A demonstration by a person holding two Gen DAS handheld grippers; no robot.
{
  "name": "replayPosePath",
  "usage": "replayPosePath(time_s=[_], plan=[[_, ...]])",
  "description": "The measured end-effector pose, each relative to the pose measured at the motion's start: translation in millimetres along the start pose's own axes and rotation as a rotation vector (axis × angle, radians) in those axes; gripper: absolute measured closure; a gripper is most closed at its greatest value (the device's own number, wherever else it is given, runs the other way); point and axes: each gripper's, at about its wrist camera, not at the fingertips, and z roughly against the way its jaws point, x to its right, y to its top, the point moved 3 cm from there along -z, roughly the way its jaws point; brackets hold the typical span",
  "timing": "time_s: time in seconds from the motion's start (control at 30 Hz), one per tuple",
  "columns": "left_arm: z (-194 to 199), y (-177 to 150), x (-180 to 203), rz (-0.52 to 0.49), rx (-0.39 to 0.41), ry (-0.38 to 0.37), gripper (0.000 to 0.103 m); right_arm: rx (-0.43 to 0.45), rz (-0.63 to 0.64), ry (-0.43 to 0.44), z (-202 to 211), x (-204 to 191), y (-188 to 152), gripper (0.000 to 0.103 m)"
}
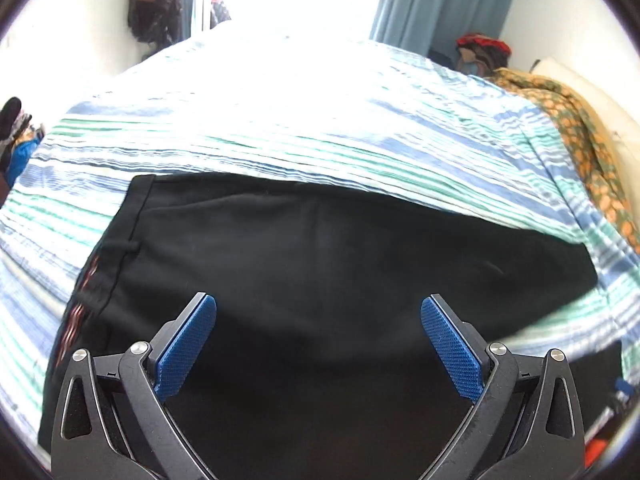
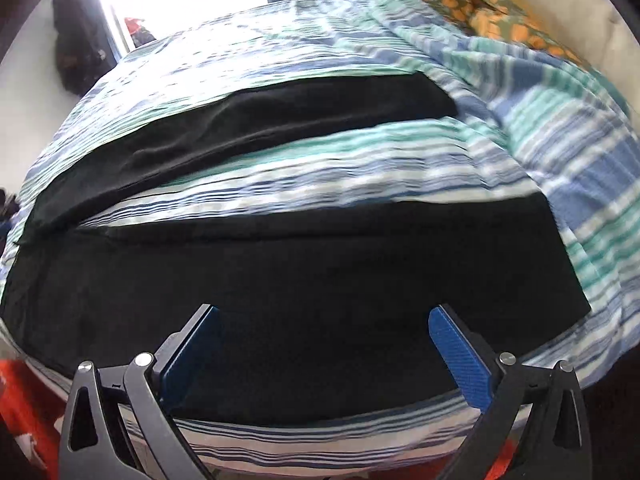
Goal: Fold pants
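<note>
Black pants (image 1: pixel 320 264) lie flat on a striped blue, green and white bedsheet (image 1: pixel 280 120). In the left wrist view the waistband (image 1: pixel 120 240) runs down the left side, with a patterned lining showing. My left gripper (image 1: pixel 319 308) hovers open over the seat of the pants, nothing between its blue pads. In the right wrist view the two legs spread apart: the near leg (image 2: pixel 320 272) and the far leg (image 2: pixel 260 128), with sheet between them. My right gripper (image 2: pixel 324 320) is open above the near leg, holding nothing.
An orange-flowered blanket (image 1: pixel 580 128) and a pale pillow (image 1: pixel 592 92) lie at the bed's right end. Teal curtains (image 1: pixel 440 4) and a bright window stand behind. Dark clothes hang on the wall (image 1: pixel 160 0). Something orange-red (image 2: pixel 24 400) sits below the bed's near edge.
</note>
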Motion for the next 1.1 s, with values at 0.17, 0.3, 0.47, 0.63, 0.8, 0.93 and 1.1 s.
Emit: replayPosePath(time_s=[0.17,0.3,0.47,0.63,0.8,0.93,1.1], plan=[[-76,-26,-30,0.002,-0.074,0.12,0.001,0.034,0.155,0.227,-20,-99,69,0.0],[-70,-36,-28,-0.027,0.013,0.121,0.001,0.009,0.261,0.406,-75,-171,119,0.0],[-67,-38,-28,-0.026,0.027,0.116,0.001,-0.096,0.285,0.422,-163,-168,149,0.0],[-74,-37,-30,-0.027,0.051,0.116,0.001,-0.071,0.067,0.225,-202,22,182,0.001],[-81,-36,-29,-0.03,0.055,0.122,0.001,-0.049,-0.309,-0.198,-157,240,178,0.003],[-82,-35,-30,-0.028,0.061,0.121,0.001,0.08,-0.452,0.123,-109,263,169,0.002],[-82,-34,-28,-0.031,0.06,0.128,0.001,0.047,-0.578,0.534,-131,222,161,0.002]])
